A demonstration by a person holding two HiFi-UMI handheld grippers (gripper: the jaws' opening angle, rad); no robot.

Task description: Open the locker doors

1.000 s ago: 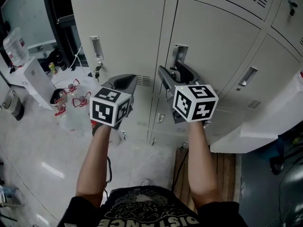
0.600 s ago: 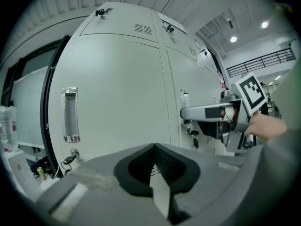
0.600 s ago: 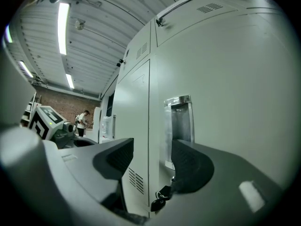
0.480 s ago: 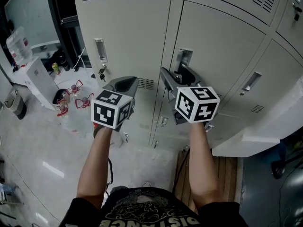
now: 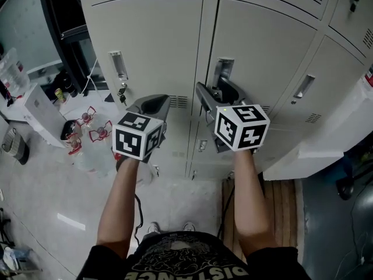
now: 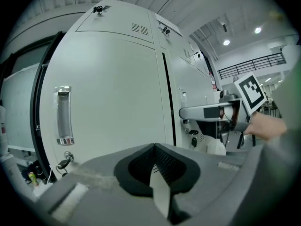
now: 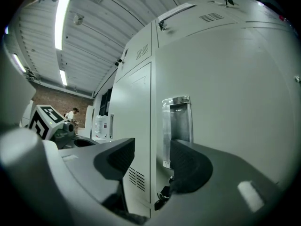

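Note:
Beige lockers fill the view. The left door (image 5: 151, 45) carries a recessed metal handle (image 5: 118, 66) (image 6: 63, 114) with a key (image 5: 122, 92) hanging under it. The middle door (image 5: 262, 45) has its own handle (image 5: 222, 72) (image 7: 177, 121), also with a key (image 7: 163, 194) below. My left gripper (image 5: 152, 102) (image 6: 155, 147) is shut and empty, a short way off the left door, right of and below its handle. My right gripper (image 5: 214, 93) (image 7: 153, 154) is open right at the middle door's handle. Its jaws have just been closing a little. Only the door's left edge shows between them, unpressed.
Packs of water bottles (image 5: 87, 124) and a white box (image 5: 38, 107) stand on the floor at the left, beside a dark door frame (image 5: 58, 34). A third locker handle (image 5: 303, 86) is to the right, with a white panel (image 5: 326, 139) jutting out beneath. Wooden slats (image 5: 274, 209) lie by my feet.
The head view has shifted slightly, so the lockers sit a little differently in frame. Both grippers keep their places in front of the doors.

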